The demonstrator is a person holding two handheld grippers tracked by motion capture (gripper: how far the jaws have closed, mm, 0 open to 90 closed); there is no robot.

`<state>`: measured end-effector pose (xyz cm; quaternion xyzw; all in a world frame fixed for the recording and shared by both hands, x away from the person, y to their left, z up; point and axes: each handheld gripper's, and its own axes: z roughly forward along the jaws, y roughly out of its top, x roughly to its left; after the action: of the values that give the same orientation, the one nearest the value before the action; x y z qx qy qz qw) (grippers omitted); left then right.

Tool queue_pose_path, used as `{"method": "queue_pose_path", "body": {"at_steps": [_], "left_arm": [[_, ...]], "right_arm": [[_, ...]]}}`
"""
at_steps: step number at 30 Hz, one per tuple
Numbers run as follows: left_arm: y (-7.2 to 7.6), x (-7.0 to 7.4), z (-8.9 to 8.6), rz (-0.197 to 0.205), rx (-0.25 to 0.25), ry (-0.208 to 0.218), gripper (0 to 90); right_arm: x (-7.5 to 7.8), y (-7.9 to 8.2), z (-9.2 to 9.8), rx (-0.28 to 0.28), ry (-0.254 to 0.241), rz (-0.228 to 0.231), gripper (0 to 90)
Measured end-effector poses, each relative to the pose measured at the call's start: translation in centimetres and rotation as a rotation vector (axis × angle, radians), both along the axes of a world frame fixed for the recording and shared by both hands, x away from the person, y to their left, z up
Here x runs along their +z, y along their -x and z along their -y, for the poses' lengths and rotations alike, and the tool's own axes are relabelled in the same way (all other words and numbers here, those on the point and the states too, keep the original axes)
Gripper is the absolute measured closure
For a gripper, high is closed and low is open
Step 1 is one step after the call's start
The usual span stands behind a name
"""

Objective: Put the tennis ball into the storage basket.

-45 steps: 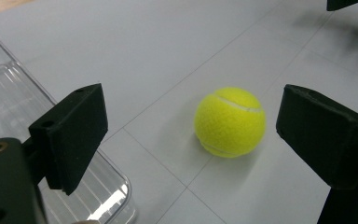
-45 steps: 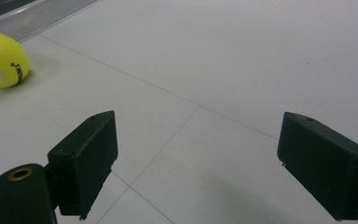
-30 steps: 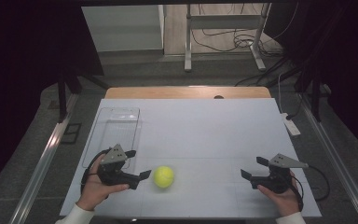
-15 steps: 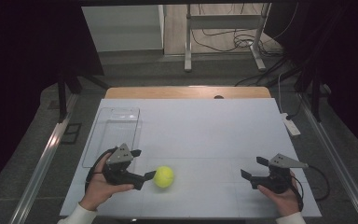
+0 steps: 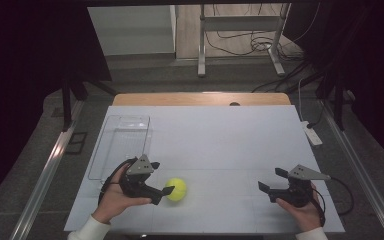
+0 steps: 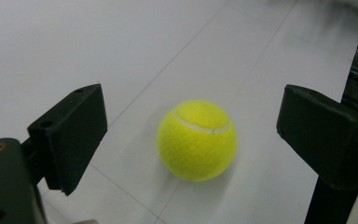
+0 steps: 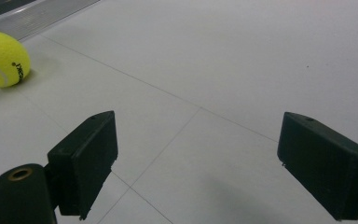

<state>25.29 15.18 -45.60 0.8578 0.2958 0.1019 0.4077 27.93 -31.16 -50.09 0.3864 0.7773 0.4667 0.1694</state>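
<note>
Tennis ball [image 5: 176, 189] as landmark, resting on the white surface [image 5: 220, 140] near its front edge. Clear tray [image 5: 121, 145] lies behind and left of the ball, well apart. Left hand-held gripper [image 5: 161, 178] sits just beside the ball, jaws spread, ball ahead between them, untouched. Right hand-held gripper [image 5: 271, 179] rests well right of the ball, jaws spread, nothing between.

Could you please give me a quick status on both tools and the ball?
Left tool open, straddling yellow felt tennis ball, no contact. Right tool open, empty. Path clear.
</note>
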Motion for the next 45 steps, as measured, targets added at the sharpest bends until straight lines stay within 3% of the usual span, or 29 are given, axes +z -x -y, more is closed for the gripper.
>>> {"method": "queue_pose_path", "body": {"at_steps": [11, 27, 32, 38, 45], "left_arm": [[-0.6, -0.8, 1.9, -0.037, -0.050, -0.075, 4.8], [-1.0, -1.9, 3.7, -0.047, -0.052, -0.184, 1.5], [-1.3, -2.3, 4.0, -0.060, -0.048, -0.187, 1.2], [-1.4, -2.7, 4.8, -0.074, -0.076, -0.212, 0.7], [-1.8, -3.2, 5.8, -0.095, -0.108, -0.278, 0.8]], "right_arm": [[0.0, 0.0, 0.0, 0.000, 0.002, -0.001, 12.6], [-0.1, -0.1, 0.0, 0.000, 0.003, -0.003, 12.6], [-0.1, -0.1, 0.1, -0.004, 0.001, -0.009, 12.6], [-0.2, -0.1, 0.1, 0.000, 0.003, -0.008, 12.6], [-0.2, -0.1, 0.1, -0.001, 0.004, -0.008, 12.6]]}}
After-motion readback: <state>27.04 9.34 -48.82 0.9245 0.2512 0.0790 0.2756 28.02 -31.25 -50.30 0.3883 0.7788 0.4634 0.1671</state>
